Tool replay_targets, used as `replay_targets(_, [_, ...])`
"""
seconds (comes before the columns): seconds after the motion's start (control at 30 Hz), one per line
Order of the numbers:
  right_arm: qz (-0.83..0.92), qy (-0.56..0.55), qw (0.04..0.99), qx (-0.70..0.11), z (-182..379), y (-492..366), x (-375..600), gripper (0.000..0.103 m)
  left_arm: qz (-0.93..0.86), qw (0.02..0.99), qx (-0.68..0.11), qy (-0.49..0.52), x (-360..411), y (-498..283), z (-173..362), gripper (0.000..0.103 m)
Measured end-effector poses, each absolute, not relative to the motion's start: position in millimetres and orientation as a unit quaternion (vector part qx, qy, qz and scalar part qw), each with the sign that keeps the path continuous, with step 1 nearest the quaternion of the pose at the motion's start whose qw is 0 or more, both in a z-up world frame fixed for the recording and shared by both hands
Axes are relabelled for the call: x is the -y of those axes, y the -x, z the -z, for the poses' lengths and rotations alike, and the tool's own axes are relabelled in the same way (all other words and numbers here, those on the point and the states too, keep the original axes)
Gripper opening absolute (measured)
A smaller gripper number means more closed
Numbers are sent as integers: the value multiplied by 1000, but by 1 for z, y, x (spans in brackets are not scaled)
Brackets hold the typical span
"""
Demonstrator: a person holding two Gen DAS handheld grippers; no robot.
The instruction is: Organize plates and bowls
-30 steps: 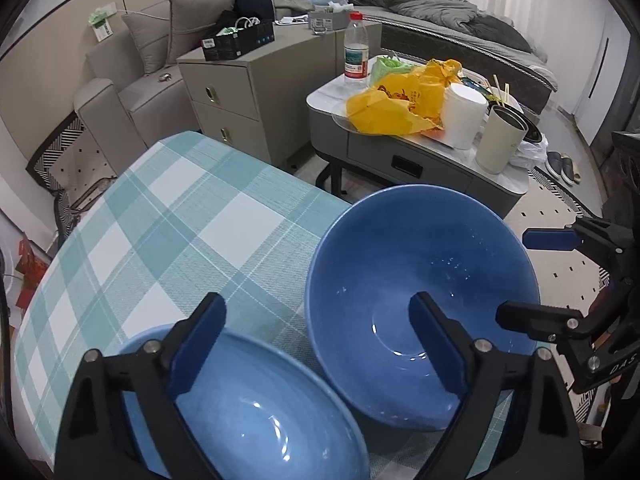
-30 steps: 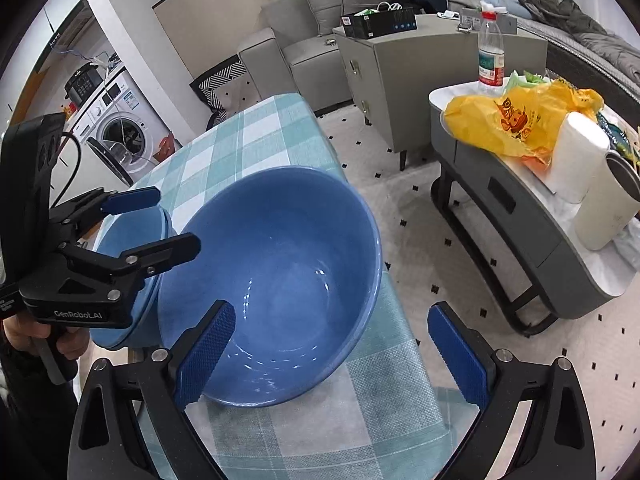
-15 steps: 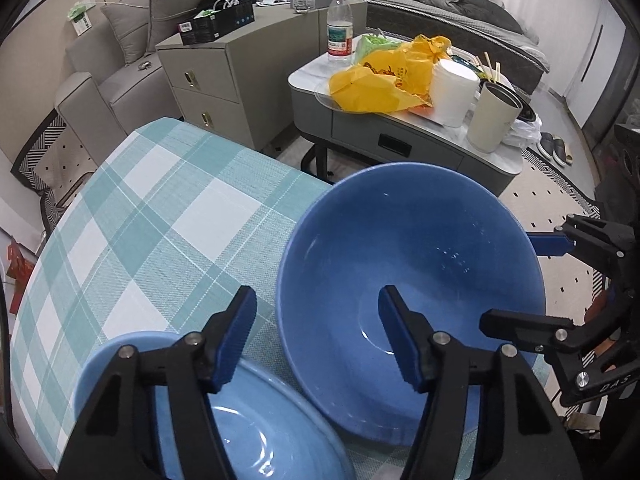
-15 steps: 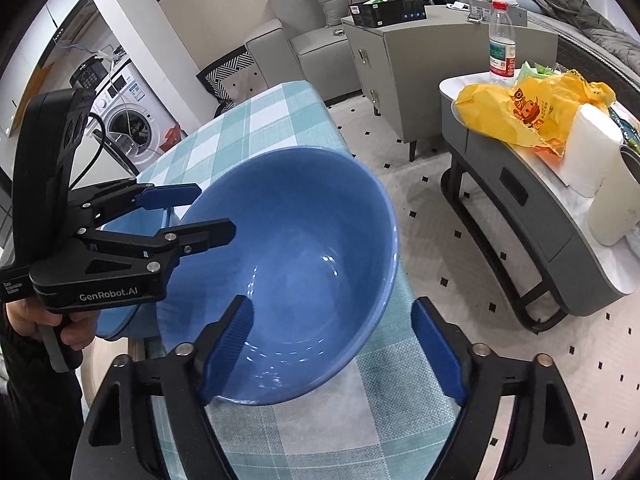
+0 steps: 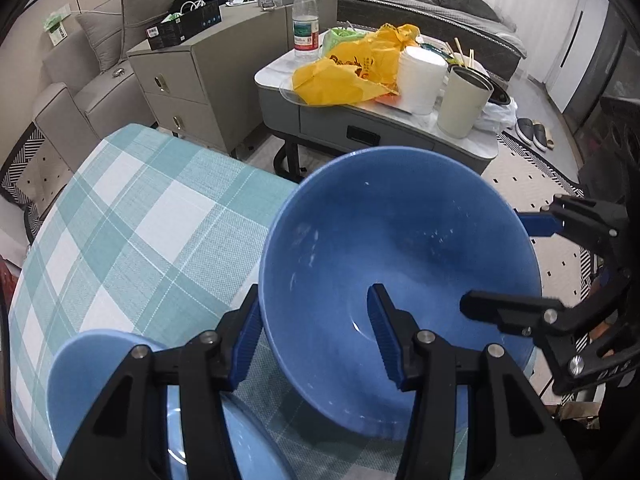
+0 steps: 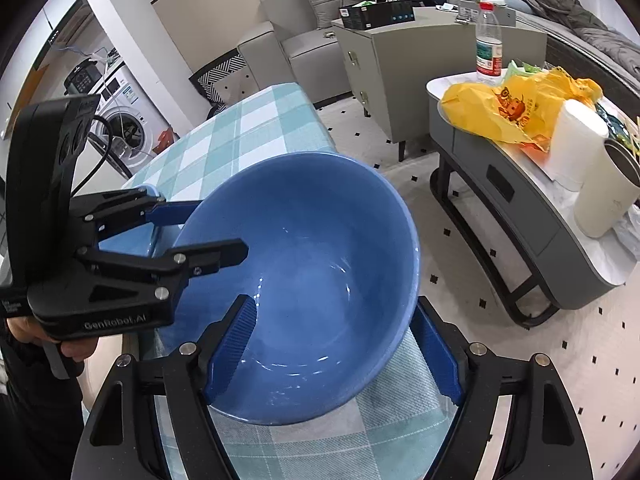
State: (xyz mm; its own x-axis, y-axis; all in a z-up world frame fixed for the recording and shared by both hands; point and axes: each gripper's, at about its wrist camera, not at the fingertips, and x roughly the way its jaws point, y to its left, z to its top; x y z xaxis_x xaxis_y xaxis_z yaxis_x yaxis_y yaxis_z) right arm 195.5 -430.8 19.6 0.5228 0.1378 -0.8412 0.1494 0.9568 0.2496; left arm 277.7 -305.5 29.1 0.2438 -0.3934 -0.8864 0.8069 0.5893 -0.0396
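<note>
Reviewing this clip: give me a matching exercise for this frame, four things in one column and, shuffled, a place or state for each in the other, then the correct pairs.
Things
1. large deep blue ceramic bowl
2. smaller light blue bowl
3. clear plastic water bottle with a red cap
4. left gripper

Places or states
A. stands upright on the grey coffee table
B. jaws astride a bowl's rim, one finger inside, one outside, closing
C. on the teal checked tablecloth at the table's edge, between both grippers
D. at the near left of the left wrist view, under the gripper's frame

Pairs: 1-C, 2-D, 3-A, 4-B
</note>
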Motion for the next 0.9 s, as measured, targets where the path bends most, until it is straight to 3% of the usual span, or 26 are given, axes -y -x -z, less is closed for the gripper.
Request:
replay_targets(0.37, [21, -150, 861, -485, -20, -184, 441, 70, 396, 757, -475, -212, 298, -266, -29, 51])
replay_targets(0.53, [24, -168, 863, -476, -22, -176, 448, 64, 392, 760, -470, -217, 297, -262, -28, 38])
replay_targets(0.83, [28, -172, 866, -469, -22, -169, 451, 39, 393, 764, -469, -206, 294, -259, -31, 32])
replay_targets(0.9, [31, -168, 867, -468, -22, -169, 450, 37, 392, 765, -469, -203, 293, -259, -32, 32])
